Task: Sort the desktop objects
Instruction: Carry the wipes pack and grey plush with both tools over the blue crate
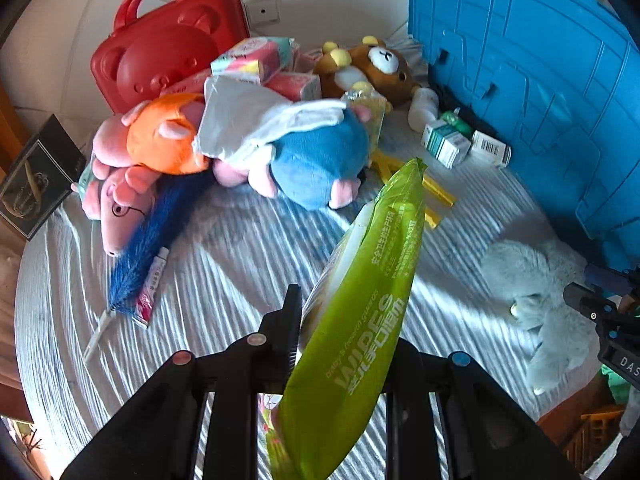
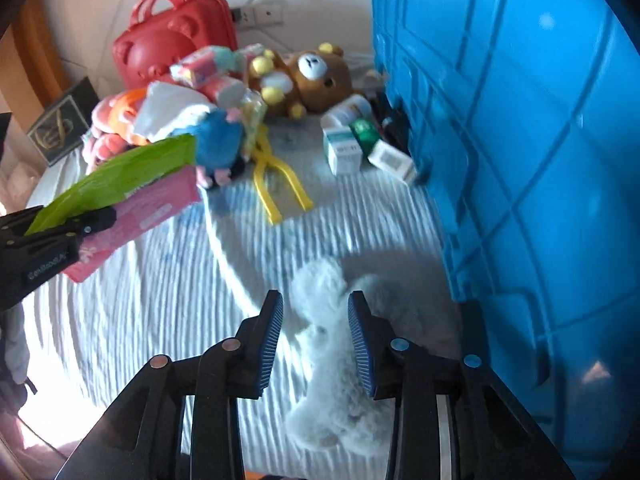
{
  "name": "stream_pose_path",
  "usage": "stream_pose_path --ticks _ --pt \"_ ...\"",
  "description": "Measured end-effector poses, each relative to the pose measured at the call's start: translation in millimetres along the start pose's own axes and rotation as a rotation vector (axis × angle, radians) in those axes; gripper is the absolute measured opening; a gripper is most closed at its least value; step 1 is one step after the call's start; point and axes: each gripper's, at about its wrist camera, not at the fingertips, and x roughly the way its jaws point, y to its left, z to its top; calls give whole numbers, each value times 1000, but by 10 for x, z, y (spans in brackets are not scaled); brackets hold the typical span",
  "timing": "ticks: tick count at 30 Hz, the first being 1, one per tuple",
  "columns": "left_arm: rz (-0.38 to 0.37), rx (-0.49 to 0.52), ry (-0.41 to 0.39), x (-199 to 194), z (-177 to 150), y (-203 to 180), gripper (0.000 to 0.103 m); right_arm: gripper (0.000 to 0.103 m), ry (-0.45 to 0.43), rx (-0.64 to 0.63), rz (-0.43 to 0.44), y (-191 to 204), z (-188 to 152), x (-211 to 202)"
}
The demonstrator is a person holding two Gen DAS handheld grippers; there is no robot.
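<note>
Bright striped sunlight, hard shadows, slight motion blur, dark fisheye corners

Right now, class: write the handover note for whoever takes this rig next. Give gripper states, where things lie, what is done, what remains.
Left gripper: shut on the green wipes pack, with a pink pack held alongside it, above the cloth.
Right gripper: open, its fingers either side of the white fluffy toy lying beside the blue crate; not gripped.
Done: cannot tell if anything is sorted.
Left: plush toys, tissue packs, medicine boxes, yellow tongs remain piled.
</note>
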Motion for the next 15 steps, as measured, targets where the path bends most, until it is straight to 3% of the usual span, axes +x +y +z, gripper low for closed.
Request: stream_pose_path --ticks 1,3,8,9,10,12,15 --pt "-1 6 12 44 -38 -1 20 53 23 26 -20 -44 -65 78" --pt "-4 17 33 107 -103 -4 20 59 53 59 -60 -106 -209 197" --pt "-8 38 54 147 -203 18 20 60 132 144 -104 -261 -436 592" --pt "-9 41 52 131 -204 27 20 57 136 157 -108 -287 -454 662" --pt "-10 43 45 99 -204 40 19 40 136 169 -102 -313 -469 709" --pt "-16 46 16 -15 -178 55 18 34 120 156 -136 -323 -450 721" --pt "-25 37 -51 -263 -77 88 18 33 73 148 -85 -269 -337 509"
